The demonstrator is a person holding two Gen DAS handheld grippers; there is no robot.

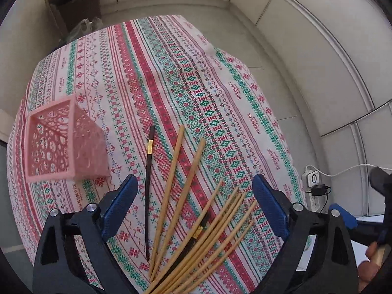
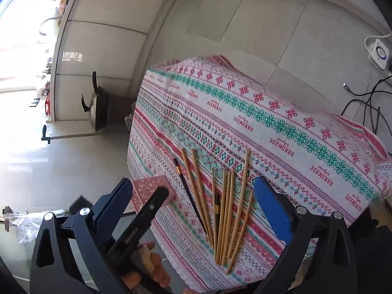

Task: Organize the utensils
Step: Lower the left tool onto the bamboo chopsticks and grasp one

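Patterned tablecloth point(image 1: 171, 78) w/ chopsticks point(image 1: 176, 183) fanned beside pink basket point(image 1: 63, 142), both tools agape.

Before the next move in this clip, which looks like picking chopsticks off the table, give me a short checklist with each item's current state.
1. Left gripper open, nothing between its jaws: ok.
2. Right gripper open and empty: ok.
3. Pink basket upright with its opening facing up: cannot tell; it looks tilted and blurred in the left wrist view.
4. Chopsticks easy to take one at a time: not ok. The bamboo chopsticks fan out, crossing at their near ends, with one black chopstick among them.
5. The other black chopstick lying clear of the pile: ok, it lies a little apart beside the basket side.
6. All chopsticks on the tablecloth, none over the edge: ok.
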